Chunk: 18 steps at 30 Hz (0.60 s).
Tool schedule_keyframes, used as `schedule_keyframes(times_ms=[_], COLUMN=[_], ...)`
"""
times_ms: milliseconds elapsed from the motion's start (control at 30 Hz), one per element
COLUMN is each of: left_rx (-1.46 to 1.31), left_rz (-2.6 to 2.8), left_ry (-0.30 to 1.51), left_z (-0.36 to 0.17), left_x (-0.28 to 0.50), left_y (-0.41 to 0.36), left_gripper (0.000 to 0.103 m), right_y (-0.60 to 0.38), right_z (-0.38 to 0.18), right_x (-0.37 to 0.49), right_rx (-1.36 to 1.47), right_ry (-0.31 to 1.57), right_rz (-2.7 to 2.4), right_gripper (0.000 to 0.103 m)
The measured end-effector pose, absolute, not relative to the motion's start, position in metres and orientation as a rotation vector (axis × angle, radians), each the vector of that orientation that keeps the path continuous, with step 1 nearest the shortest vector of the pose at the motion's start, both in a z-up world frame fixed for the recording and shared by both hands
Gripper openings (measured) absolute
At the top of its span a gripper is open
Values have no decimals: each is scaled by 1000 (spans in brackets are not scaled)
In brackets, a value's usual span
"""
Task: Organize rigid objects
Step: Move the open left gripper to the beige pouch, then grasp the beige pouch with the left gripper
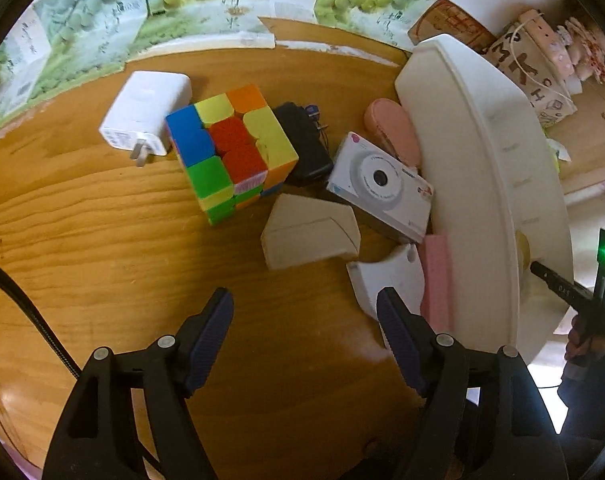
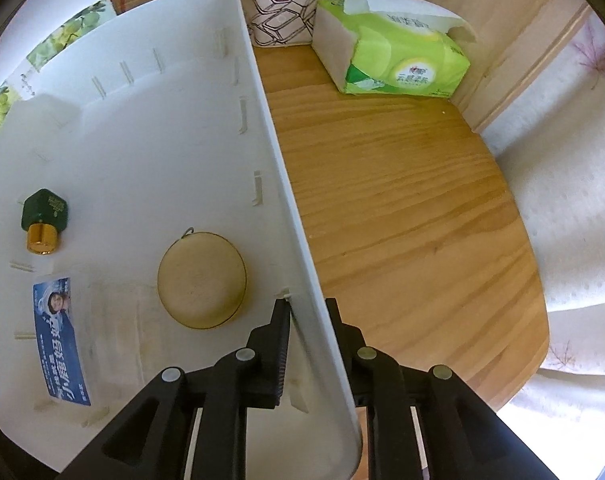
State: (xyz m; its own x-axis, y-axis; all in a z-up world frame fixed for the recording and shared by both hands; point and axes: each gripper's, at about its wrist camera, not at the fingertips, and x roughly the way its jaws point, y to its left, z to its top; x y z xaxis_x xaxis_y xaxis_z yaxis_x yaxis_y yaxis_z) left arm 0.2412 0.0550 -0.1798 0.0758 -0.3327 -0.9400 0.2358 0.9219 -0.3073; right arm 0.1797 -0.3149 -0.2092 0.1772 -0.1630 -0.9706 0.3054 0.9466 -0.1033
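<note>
Left of the white bin [image 1: 482,160], loose pieces crowd the desk [image 1: 82,220]: a charger [image 1: 142,114], a puzzle cube [image 1: 230,152], a beige wedge [image 1: 308,234] and a toy camera [image 1: 382,188]. The left gripper [image 1: 304,320] hangs wide and empty above the wedge; I'd centre it before closing. The right gripper [image 2: 308,312] straddles the bin's wall narrowly, whether pinching I cannot tell.

bare table [image 1: 102,240] left, cube [image 1: 230,152], bin wall [image 1: 482,160] blocking right
</note>
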Motion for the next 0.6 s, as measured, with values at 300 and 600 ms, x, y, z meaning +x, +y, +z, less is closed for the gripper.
schedule_keyframes(times_ms=[300, 600], left_rx=[-55, -21], left_rz=[-444, -389], left_ry=[1463, 1422], left_z=[-198, -205], left_x=[256, 267], left_y=[40, 34], left_gripper=[78, 78], right_y=[-316, -314], right_z=[-213, -217], right_x=[185, 190], right_rx=[155, 131], right_ry=[1377, 1418], right_rz=[-373, -384], right_gripper=[18, 19])
